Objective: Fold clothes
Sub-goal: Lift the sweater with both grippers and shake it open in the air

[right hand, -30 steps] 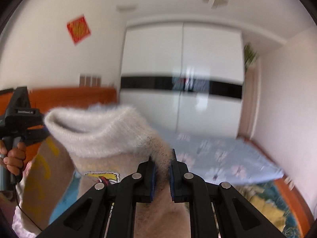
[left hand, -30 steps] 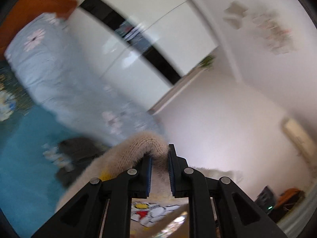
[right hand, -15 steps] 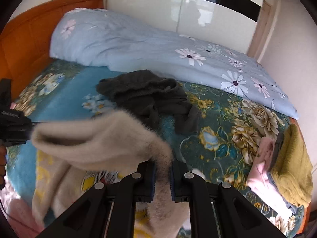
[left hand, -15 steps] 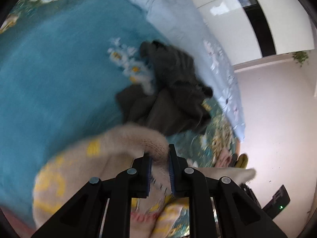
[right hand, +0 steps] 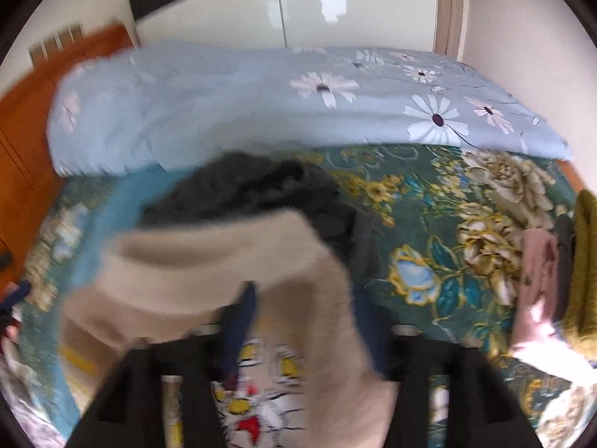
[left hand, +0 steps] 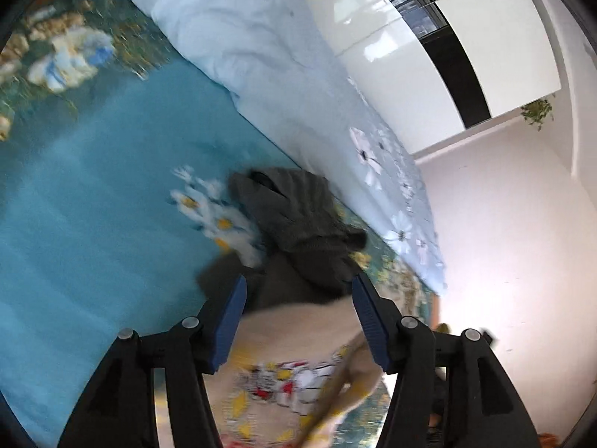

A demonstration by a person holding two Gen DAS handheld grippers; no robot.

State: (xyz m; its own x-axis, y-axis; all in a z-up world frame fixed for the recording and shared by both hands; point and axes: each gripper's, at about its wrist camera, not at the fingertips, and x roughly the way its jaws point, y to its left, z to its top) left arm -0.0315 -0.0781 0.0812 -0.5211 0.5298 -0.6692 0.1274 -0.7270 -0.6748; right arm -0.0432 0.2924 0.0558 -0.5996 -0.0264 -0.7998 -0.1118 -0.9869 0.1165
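Note:
A beige fluffy sweater (left hand: 298, 339) with a cartoon print lies on the bed below both grippers; it also shows in the right wrist view (right hand: 238, 280). My left gripper (left hand: 298, 321) is open and holds nothing, just above the sweater's edge. My right gripper (right hand: 309, 321) is open too, blurred, with the sweater under it. A dark grey garment (left hand: 298, 224) lies crumpled just beyond the sweater, also seen in the right wrist view (right hand: 261, 190).
A light blue daisy-print duvet (right hand: 261, 100) is rolled along the bed's far side, before a white wardrobe (left hand: 429, 48). Folded pink (right hand: 537, 272) and mustard (right hand: 585, 280) clothes lie at the right. An orange headboard (right hand: 22, 127) is at the left. The floral bedsheet (right hand: 447, 224) spreads between.
Both grippers swung the sweater down onto the bed, then opened and let go of it. The sweater now lies on the sheet in front of the dark garment.

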